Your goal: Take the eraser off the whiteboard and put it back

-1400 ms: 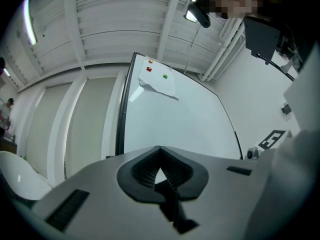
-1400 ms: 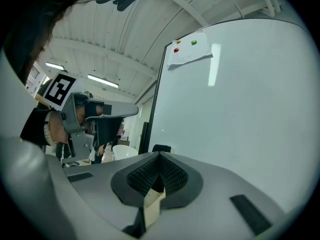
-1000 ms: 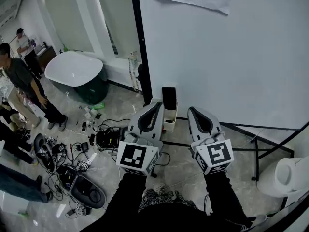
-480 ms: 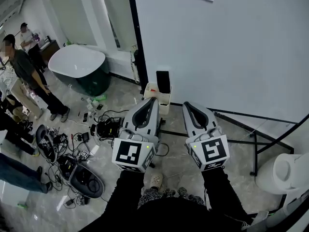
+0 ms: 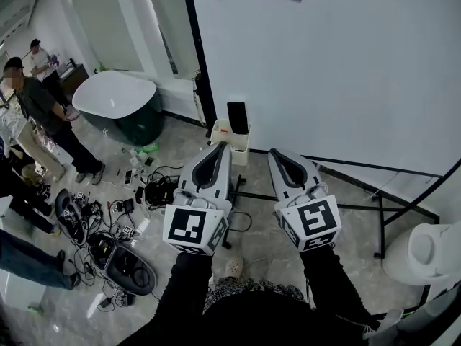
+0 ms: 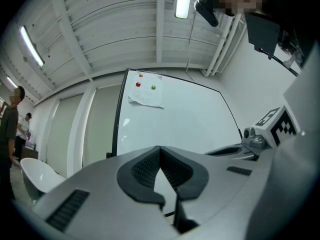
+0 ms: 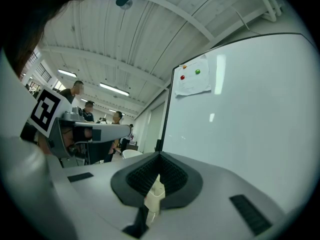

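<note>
The floor [image 5: 266,244] is of grey, glossy tiles that reflect the light. At the left stands a white bathtub [image 5: 115,99] with a dark green outside, near tall pale wall panels [image 5: 155,27]. Between the bathtub and the near edge, a tangle of cables and small devices [image 5: 108,229] lies on the floor, and several people [image 5: 43,121] stand beside it. The ceiling [image 6: 110,29] is white with ribs and beams, and long tube lamps [image 6: 182,1] are lit on it.

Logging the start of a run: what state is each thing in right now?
left gripper: shut, empty.
right gripper: shut, empty.
eraser: on the whiteboard, untouched.
paper sheet: pinned up by two magnets.
</note>
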### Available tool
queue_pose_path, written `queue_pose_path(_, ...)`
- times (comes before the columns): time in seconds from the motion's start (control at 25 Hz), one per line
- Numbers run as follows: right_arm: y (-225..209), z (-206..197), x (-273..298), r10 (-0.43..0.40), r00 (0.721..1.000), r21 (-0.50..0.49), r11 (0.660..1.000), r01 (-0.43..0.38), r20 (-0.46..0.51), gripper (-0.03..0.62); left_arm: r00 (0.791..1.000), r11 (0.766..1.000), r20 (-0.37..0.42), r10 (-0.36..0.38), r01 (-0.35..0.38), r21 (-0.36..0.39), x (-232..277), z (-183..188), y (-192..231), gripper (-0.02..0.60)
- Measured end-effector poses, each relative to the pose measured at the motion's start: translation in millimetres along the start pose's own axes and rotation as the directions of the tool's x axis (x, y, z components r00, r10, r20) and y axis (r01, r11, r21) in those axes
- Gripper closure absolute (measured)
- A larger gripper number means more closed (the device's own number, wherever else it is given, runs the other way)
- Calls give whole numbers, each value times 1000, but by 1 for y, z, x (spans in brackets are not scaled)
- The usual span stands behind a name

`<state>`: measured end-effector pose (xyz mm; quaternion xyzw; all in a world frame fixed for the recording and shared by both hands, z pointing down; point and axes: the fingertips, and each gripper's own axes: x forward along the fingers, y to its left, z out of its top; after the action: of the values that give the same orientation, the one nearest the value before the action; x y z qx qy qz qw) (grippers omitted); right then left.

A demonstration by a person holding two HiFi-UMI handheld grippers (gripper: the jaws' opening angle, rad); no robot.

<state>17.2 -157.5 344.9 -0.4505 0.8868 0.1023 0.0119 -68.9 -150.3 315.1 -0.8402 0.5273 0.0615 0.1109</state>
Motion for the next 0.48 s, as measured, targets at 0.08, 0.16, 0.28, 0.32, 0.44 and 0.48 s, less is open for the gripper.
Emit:
queue_pose_path(0.08,-1,0,-1,0,1000,-7,1000,0,-7,586,1000,1000,-4,-1,1,1,0,0,-2,575)
queue_pose_path(0.16,-1,-1,-3,-3,1000,-16,1000,3,-11,586,1000,1000,-5,-5,5,2,0,0,-4,575)
queue_pose_path(0.28,-2,-4,-1,-5,1000,-28,1000,4,-21,586,1000,1000,-7,-10,10,6,2,0,-5,575)
queue_pose_path(0.32,-3,-4,0,-5,1000,-28,1000,4,-22,586,1000,1000,-7,-10,10,6,3,0,-4,575)
queue_pose_path(0.44,-5,-5,4,-6,1000,-26,1000,5,-25,587,1000,1000,-10,-9,9,5,6,-2,-1,575)
queue_pose_path(0.48,-5,-5,5,-6,1000,-25,1000,6,-25,588,1000,1000,-11,-8,8,4,7,-3,-1,575)
